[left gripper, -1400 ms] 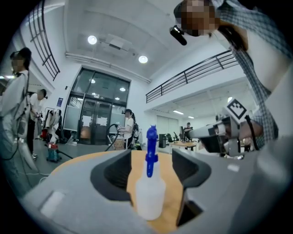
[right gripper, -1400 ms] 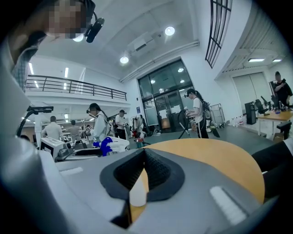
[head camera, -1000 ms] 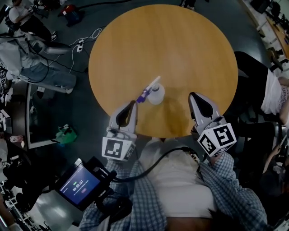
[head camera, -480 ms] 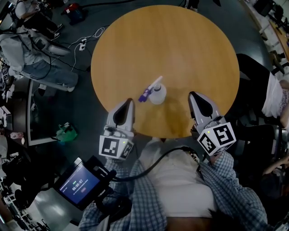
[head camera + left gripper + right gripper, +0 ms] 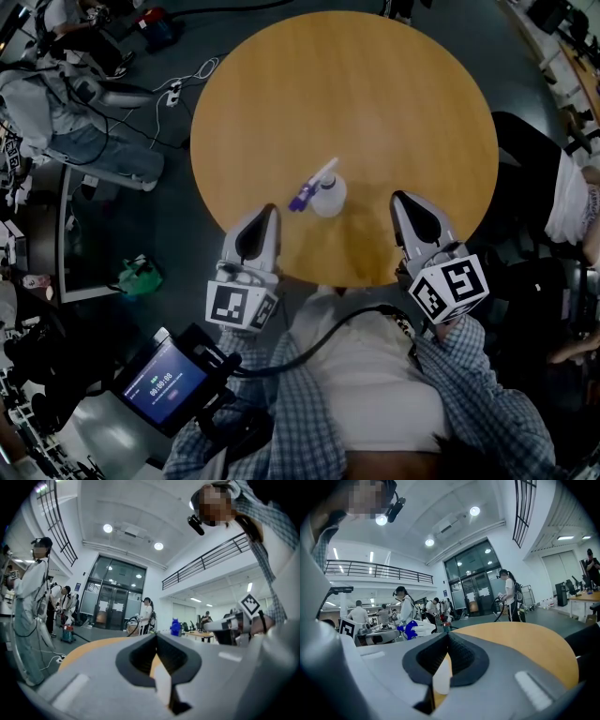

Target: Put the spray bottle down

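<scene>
Nearest you, at the front edge of the desk [image 5: 375, 94]: left gripper [image 5: 264, 214] and right gripper [image 5: 403, 200], both with fingers clenched on nothing and both pointing inward over the wood. Between them and a little farther in, the spray bottle [image 5: 325, 195] rests on the desk, apparently upright, with its purple trigger toward your left and neither gripper touching it. Judgement: the put-down reads as done, and all that is left is keeping your hands off it.
</scene>
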`<state>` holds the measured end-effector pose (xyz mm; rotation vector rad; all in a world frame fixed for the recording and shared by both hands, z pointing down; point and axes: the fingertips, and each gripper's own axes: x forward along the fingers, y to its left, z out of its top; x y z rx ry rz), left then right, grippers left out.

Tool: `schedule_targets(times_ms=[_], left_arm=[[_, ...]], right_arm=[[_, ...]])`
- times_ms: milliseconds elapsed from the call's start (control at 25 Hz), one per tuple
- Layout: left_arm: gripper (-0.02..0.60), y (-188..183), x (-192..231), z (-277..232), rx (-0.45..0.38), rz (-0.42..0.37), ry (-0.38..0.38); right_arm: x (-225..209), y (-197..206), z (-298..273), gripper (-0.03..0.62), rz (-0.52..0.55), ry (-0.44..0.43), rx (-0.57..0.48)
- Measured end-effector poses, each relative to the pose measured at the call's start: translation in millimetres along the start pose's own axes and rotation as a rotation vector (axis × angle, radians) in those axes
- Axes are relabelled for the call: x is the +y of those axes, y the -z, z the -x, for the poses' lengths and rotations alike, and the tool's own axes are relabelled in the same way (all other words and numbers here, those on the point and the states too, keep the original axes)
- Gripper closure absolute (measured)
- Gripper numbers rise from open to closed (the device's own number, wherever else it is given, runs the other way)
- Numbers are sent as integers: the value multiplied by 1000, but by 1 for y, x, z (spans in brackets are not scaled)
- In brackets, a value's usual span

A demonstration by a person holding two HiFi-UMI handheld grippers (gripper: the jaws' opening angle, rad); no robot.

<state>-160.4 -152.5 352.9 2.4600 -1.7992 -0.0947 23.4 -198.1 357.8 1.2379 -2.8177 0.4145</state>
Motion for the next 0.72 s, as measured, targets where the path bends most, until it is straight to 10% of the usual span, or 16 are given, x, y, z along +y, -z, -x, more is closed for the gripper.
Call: schedule_targets(times_ms=[720], left_arm=[[577, 3, 2, 0, 6, 5, -3]], right_arm=[[3, 0, -2, 589, 9, -3, -3]])
